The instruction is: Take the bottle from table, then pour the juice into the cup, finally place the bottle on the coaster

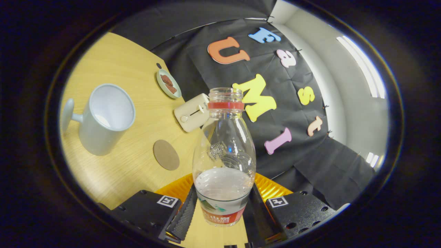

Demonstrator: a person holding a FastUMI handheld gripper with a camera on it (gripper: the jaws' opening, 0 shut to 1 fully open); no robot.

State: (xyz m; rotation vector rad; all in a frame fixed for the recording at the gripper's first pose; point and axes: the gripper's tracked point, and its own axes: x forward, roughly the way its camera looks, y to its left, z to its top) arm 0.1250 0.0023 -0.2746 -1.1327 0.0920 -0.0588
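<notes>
A clear plastic bottle [224, 155] with a red neck ring, no cap and a little pale liquid in it stands between my two black fingers [182, 215], which press on its labelled lower body from both sides. My gripper [222, 213] is shut on it and holds it above the wooden table [131, 86], and the whole view is tilted. The pale blue-grey mug [103, 117] stands empty to the left, beyond the fingers. The round brown coaster [166, 154] lies flat on the table between the mug and the bottle.
A cream toaster-like box [192, 112] sits just behind the bottle's shoulder. A small dish with brown pieces [168, 83] lies farther back near the table's far edge. Black cloth walls the booth behind the table.
</notes>
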